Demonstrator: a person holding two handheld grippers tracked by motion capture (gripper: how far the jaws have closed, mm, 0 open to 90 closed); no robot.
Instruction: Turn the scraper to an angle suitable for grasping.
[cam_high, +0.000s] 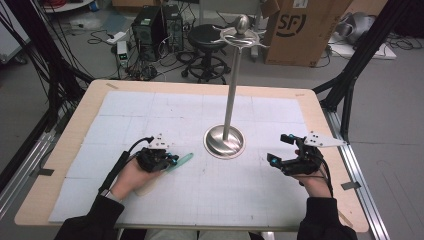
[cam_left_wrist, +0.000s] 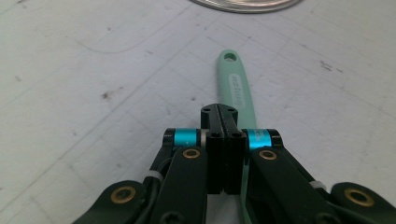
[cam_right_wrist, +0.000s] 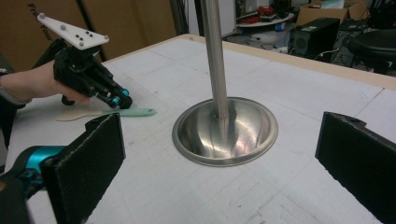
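A spatula with a mint-green handle (cam_high: 183, 159) and a pale wooden blade lies flat on the white mat, left of the metal stand's round base (cam_high: 225, 141). My left gripper (cam_high: 172, 160) is shut, its tips low over the handle (cam_left_wrist: 236, 84), which runs on under the closed jaws; I cannot tell whether they touch it. The right gripper view shows that gripper (cam_right_wrist: 123, 101) above the spatula (cam_right_wrist: 133, 112). My right gripper (cam_high: 279, 148) hovers open to the right of the base (cam_right_wrist: 224, 133), its wide black pads (cam_right_wrist: 88, 163) holding nothing.
The stand's thin pole (cam_high: 231, 90) rises from the base to a hooked top with a ball (cam_high: 242, 30). The white gridded mat (cam_high: 200, 200) covers most of the wooden table (cam_high: 85, 105). Behind the table are a stool (cam_high: 206, 37), computer cases and a cardboard box (cam_high: 300, 30).
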